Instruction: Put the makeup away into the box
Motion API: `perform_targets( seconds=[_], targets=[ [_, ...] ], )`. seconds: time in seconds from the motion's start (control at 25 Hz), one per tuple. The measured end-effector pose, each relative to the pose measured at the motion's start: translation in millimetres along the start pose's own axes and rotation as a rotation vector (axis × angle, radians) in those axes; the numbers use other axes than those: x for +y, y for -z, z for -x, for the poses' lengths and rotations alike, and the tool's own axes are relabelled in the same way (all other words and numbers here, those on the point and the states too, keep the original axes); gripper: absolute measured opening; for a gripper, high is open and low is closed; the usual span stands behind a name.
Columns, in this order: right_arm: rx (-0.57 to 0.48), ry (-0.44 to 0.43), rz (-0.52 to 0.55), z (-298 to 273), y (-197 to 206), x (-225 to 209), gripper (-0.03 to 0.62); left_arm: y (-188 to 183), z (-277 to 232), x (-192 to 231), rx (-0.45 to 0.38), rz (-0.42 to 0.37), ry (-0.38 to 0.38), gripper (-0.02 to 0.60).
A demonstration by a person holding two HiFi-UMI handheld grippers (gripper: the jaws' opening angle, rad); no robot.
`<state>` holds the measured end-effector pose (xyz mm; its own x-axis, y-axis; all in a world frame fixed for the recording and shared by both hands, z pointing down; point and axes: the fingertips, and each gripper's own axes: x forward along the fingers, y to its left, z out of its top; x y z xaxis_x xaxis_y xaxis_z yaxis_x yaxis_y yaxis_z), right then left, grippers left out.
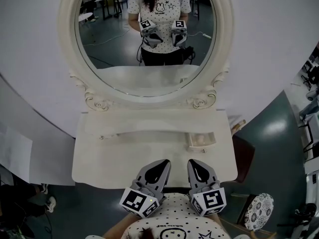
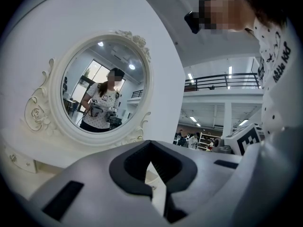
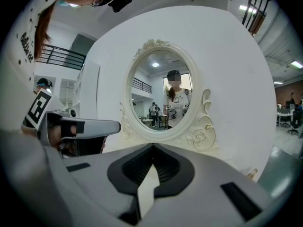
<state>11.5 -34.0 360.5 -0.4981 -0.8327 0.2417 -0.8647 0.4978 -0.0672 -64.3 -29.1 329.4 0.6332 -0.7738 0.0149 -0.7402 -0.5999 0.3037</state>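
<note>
A small clear box [image 1: 202, 140] stands on the white dressing table [image 1: 114, 153], right of the middle and close under the mirror. I cannot make out what lies in it. Both grippers hover side by side over the table's near edge, pointing towards the mirror. My left gripper [image 1: 162, 163] [image 2: 150, 143] is shut with nothing in it. My right gripper [image 1: 194, 163] [image 3: 152, 146] is shut and empty too, a little nearer the box. No loose makeup shows on the tabletop.
A big oval mirror [image 1: 149, 39] in an ornate white frame rises behind the table and reflects the person with both grippers. A small tan object [image 1: 238, 125] pokes out at the table's right end. A patterned round stool [image 1: 259, 210] stands at the lower right.
</note>
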Motion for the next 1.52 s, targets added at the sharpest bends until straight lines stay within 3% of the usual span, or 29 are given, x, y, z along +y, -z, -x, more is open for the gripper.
perform_targets(
  seconds=[1.52],
  targets=[
    [0.016,-0.011,0.026,1.4,0.6,9.8,0.006,-0.7,7.5,-2.7,0.005,0.000,0.002,-0.005]
  ],
)
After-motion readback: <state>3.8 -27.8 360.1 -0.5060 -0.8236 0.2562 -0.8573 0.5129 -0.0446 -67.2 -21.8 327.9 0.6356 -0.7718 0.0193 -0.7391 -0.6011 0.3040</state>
